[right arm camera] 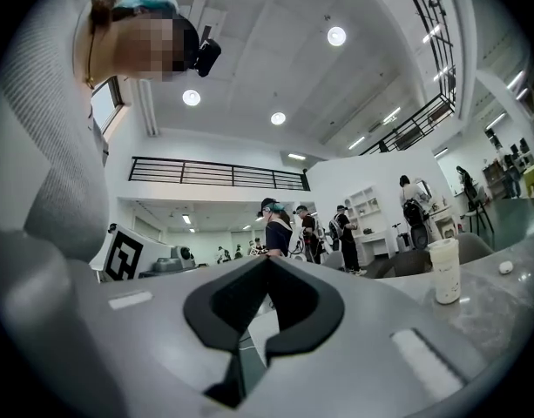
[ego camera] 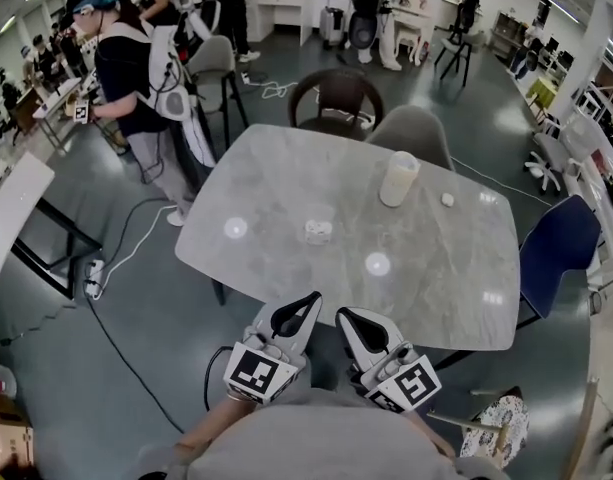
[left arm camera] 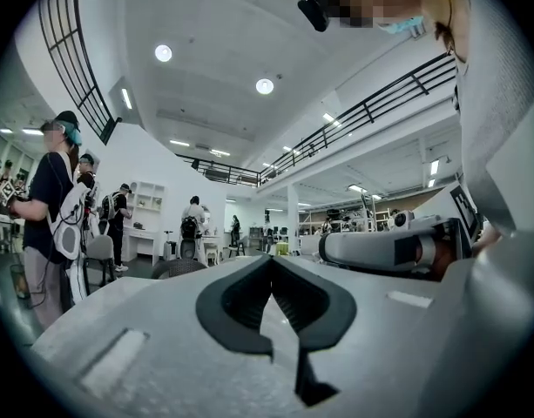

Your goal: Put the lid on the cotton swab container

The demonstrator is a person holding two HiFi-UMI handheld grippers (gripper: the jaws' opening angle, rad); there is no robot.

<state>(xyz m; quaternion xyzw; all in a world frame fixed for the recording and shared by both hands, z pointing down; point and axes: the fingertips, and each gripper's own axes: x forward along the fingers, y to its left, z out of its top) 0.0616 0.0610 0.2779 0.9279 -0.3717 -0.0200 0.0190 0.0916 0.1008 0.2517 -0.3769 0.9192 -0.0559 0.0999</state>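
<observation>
On the grey marble table (ego camera: 286,173) a small clear container (ego camera: 318,232) sits near the middle. A tall cream cup (ego camera: 399,179) stands further right, with a small white round piece (ego camera: 447,199) beside it. The right gripper view also shows the cup (right arm camera: 444,270) and the white piece (right arm camera: 505,267), far off to the right. My left gripper (ego camera: 313,297) and right gripper (ego camera: 344,315) are side by side at the table's near edge, close to my body. Both are shut and hold nothing. In the left gripper view the jaws (left arm camera: 271,259) meet at the tips, as do the right gripper's (right arm camera: 268,259).
Chairs (ego camera: 338,95) stand at the table's far side and a blue one (ego camera: 556,243) at its right. A person with a backpack (ego camera: 136,78) stands to the far left near a cable and power strip (ego camera: 94,273) on the floor. Bright ceiling-light reflections dot the tabletop.
</observation>
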